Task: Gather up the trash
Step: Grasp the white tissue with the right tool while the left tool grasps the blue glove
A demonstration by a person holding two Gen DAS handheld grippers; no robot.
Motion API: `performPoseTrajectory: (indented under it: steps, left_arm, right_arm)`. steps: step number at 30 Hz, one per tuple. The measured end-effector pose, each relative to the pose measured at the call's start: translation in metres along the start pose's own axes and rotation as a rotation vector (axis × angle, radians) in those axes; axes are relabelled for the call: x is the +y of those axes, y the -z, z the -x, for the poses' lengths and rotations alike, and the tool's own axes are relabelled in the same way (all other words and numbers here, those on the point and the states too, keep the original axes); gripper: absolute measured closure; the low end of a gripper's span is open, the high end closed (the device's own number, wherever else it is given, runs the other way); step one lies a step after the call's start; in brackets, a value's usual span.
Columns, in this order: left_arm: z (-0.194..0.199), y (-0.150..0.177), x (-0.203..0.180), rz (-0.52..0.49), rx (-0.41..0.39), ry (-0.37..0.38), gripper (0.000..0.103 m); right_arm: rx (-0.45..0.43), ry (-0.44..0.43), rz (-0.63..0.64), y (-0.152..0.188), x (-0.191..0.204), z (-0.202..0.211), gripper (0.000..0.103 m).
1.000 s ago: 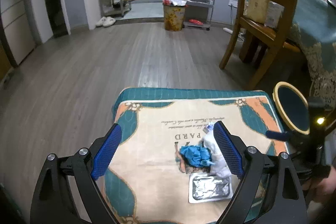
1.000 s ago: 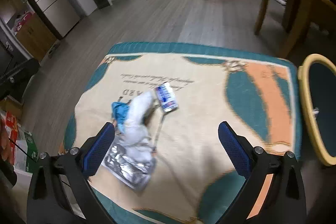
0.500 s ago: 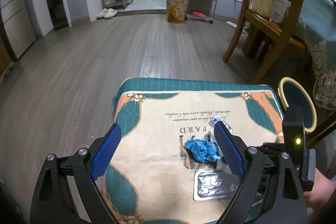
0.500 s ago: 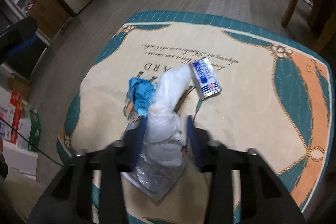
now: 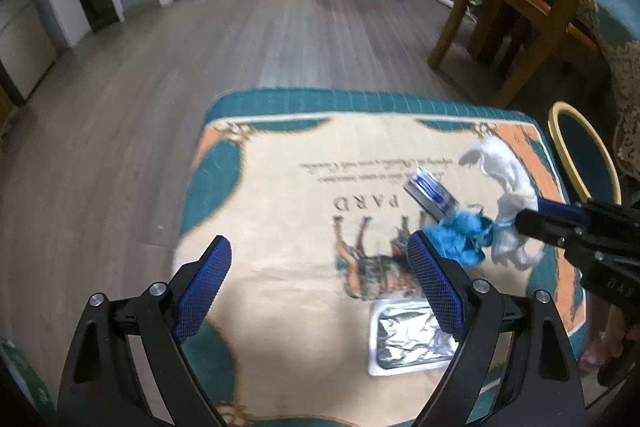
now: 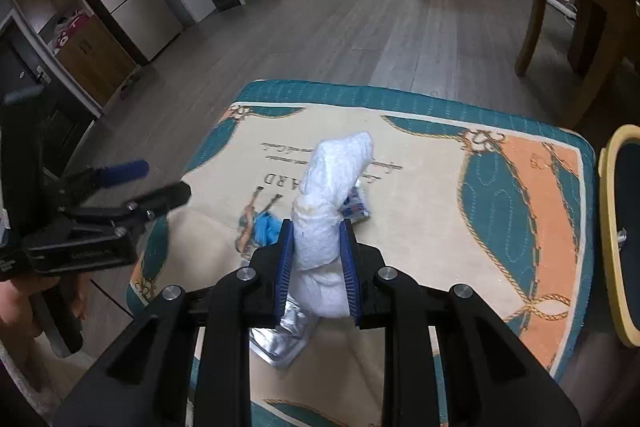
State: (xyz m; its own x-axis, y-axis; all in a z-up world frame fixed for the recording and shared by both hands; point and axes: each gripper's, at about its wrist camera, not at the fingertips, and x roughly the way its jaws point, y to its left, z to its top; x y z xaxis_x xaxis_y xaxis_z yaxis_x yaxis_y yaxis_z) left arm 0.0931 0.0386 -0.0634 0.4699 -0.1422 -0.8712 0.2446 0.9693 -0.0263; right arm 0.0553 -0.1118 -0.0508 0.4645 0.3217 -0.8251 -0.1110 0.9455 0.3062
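**Q:** While the right gripper (image 6: pixel 316 259) has its blue pads pressed on the white tissue wad (image 6: pixel 328 211), jaws drawn in narrow around its lower half, how should the carry be done well?

**A:** Judged from the frames, the wad is soft and long, and its upper part leans free beyond the pads; a steady squeeze and a smooth lift should keep it from slipping or snagging the litter below. The yellow-rimmed bin (image 6: pixel 612 227), just off the mat's right edge, looks the likely drop point.

**Q:** What lies outward from that claw?

**A:** Under the wad lies the foil wrapper (image 6: pixel 286 341); just left, the crumpled blue scrap (image 6: pixel 266 227); behind the wad, the blue-and-white packet (image 6: pixel 356 207), all on the patterned mat (image 6: pixel 520 195).

**Q:** And the left gripper (image 5: pixel 320 291)?

**A:** Its jaws stand wide, holding nothing, above the mat; the foil wrapper lies beneath its right finger, the blue scrap just beyond.
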Motion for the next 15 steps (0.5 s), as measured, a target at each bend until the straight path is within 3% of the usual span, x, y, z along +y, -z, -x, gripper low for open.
performPoseTrajectory:
  steps: [10,15]
  left_arm:
    - [-0.022,0.011,-0.058,-0.209,0.041,0.078,0.018]
    - [-0.042,0.016,-0.081,-0.281,0.093,0.104,0.038]
  right_arm:
    - [0.092,0.061,-0.038,0.012,-0.030,-0.012,0.080]
    - [0.137,0.069,-0.064,0.017,-0.039,-0.019,0.080]
